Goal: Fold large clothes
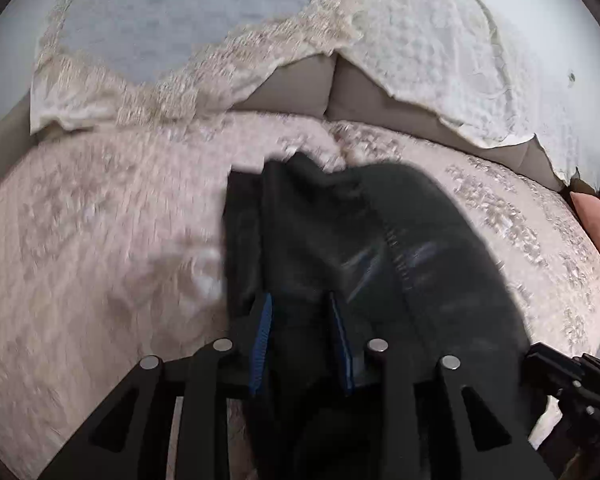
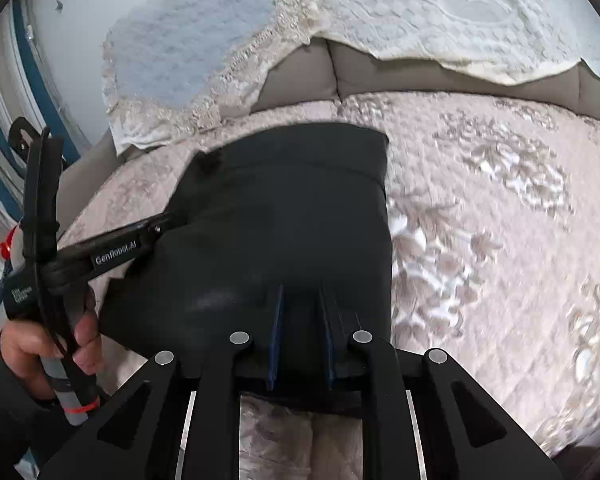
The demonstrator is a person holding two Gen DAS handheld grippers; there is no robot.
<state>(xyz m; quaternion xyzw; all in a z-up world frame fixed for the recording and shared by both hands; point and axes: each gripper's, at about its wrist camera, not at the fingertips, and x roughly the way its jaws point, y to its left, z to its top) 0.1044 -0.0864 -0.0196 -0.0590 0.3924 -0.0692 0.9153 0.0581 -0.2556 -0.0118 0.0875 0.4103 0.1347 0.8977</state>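
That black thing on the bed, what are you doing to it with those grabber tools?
A person is folding a black garment on a bed covered by a pinkish quilted bedspread. Each hand holds a two-finger tool. The left gripper and the right gripper both sit at the near edge of the garment, with cloth between their blue-padded fingers. Their jaws stand slightly apart, so the grip looks loose. The person's left hand is wrapped around its tool's handle.
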